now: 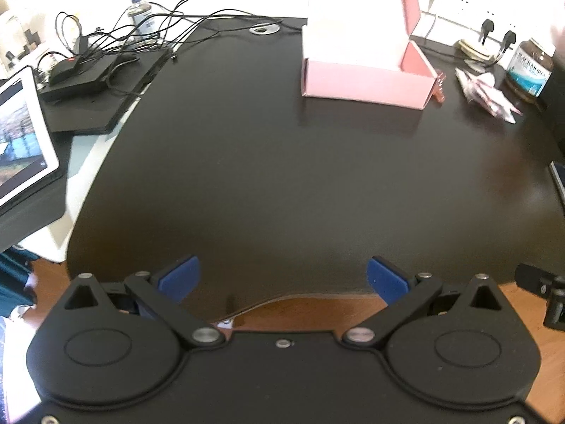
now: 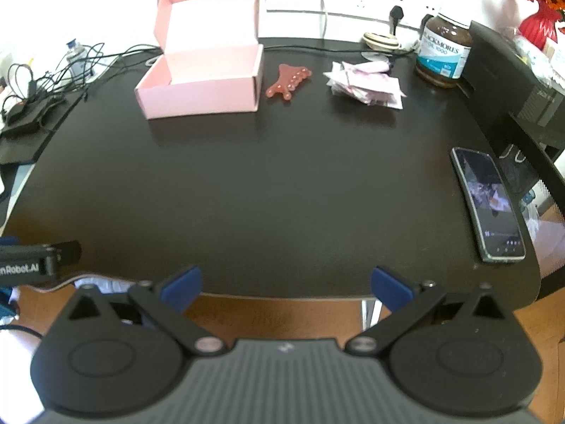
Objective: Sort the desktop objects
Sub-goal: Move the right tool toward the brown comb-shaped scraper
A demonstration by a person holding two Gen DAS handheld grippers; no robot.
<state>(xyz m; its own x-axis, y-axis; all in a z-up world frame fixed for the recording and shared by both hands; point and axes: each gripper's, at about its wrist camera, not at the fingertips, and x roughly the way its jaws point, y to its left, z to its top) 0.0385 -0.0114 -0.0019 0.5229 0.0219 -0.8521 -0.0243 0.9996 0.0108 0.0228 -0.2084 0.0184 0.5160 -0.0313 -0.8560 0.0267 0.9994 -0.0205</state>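
Observation:
An open pink box [image 2: 201, 81] stands at the far side of the black desk [image 2: 265, 183]; it also shows in the left wrist view [image 1: 363, 81]. A reddish comb-like piece [image 2: 287, 81] lies right of it. A pile of pink-white sachets [image 2: 367, 83] lies further right, also in the left wrist view [image 1: 489, 93]. A brown supplement bottle [image 2: 443, 51] stands at the back right. My left gripper [image 1: 282, 277] and right gripper [image 2: 286, 284] are both open and empty at the desk's near edge.
A phone [image 2: 489, 205] lies at the desk's right edge. Tangled cables and a black device [image 1: 81, 70] sit at the back left, with a tablet [image 1: 21, 137] at far left. A black box [image 2: 512, 84] and red vase [image 2: 540, 21] stand at the right.

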